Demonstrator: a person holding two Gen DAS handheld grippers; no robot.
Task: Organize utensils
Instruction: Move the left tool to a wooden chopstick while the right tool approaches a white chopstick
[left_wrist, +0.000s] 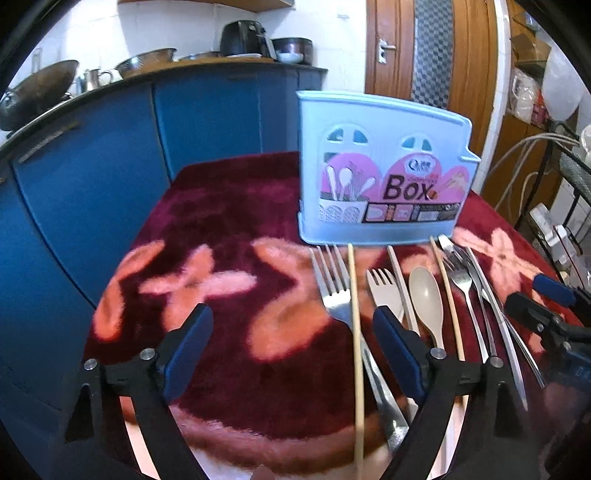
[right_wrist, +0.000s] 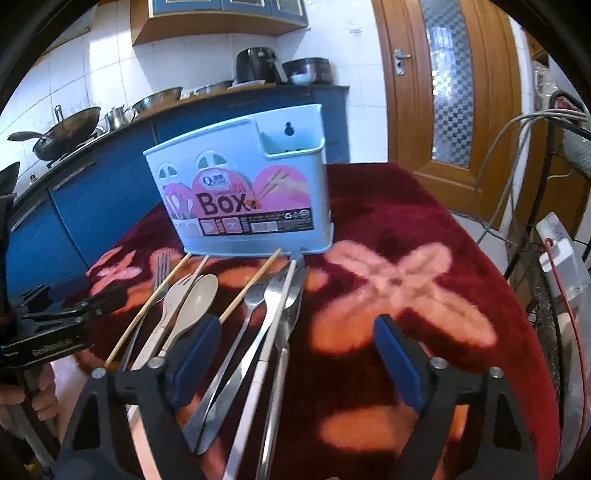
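Left wrist view: nearest the lens, the left gripper (left_wrist: 293, 338) hovers with its blue pads apart and clamped on nothing; only the red floral cloth (left_wrist: 221, 206) lies under the gap. A wooden chopstick (left_wrist: 355, 332) and a large steel fork (left_wrist: 334, 288) run just inside the pad at 4 o'clock. Further toward 3 o'clock lie a beige fork (left_wrist: 384, 291), a beige spoon (left_wrist: 426, 291), a second chopstick (left_wrist: 448, 295) and a bunch of steel cutlery (left_wrist: 476, 291). The pale blue utensil box (left_wrist: 384, 166) stands upright at 1 o'clock, beyond the tips. The right gripper (left_wrist: 546, 299) shows at 3 o'clock.

Right wrist view: the right gripper (right_wrist: 297, 339) sits nearest, its pads spread and empty, above the cloth (right_wrist: 424, 221). Steel cutlery (right_wrist: 280, 295) runs under the gap by the 8 o'clock pad. The beige spoon (right_wrist: 201, 295), beige fork (right_wrist: 177, 291) and chopstick (right_wrist: 151, 306) lie toward 9 o'clock. The utensil box (right_wrist: 243, 177) stands at 11 o'clock. The left gripper (right_wrist: 59, 306) enters at 9 o'clock; whether its jaws are apart cannot be told here.
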